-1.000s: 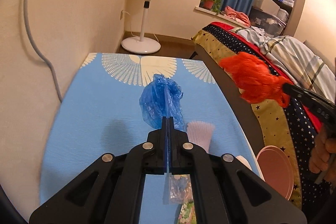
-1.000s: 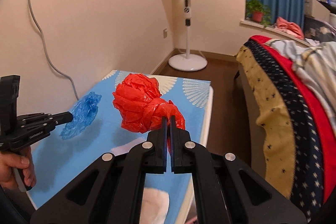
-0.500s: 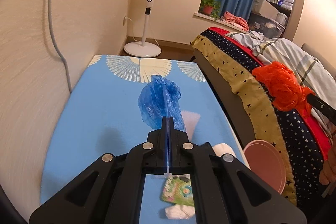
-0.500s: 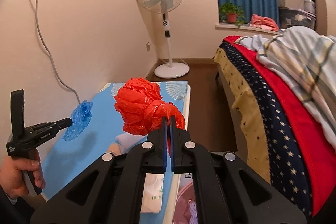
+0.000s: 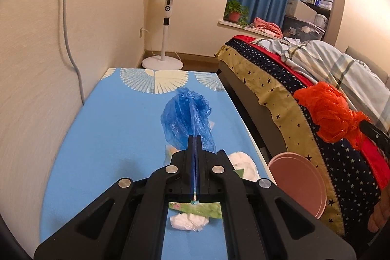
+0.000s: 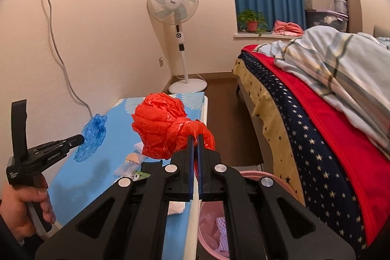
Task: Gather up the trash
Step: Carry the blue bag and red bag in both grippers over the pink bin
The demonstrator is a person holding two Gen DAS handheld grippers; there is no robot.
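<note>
1. Black left tool is clamped tight on a crumpled blue plastic bag, held up in the air over the bench. Right tool is likewise pinched shut on a knotted red plastic bag.
2. What's changed over the last second: the red bag has swung off the bench toward the bed side, and from the right wrist view the pink trash bin now sits right under that tool, with some trash already in it. My read is the red bag is basically lined up for a drop, just needs the grip let go.
3. Blue bag has barely shifted, so I'd guess it goes in second and has to cross over the bench edge to the bin.
4. Left on the bench below: a white crumpled tissue, a green printed wrapper, another white wad and a small clear packet. So plenty left to collect.
5. Readable stuff: the left tool's side has white lettering, looks like "GenRobot.AI", but it's tiny so don't quote me. The handle sticker is too small to read.
6. Further back, the standing fan has a hub logo I can't make out.
</note>
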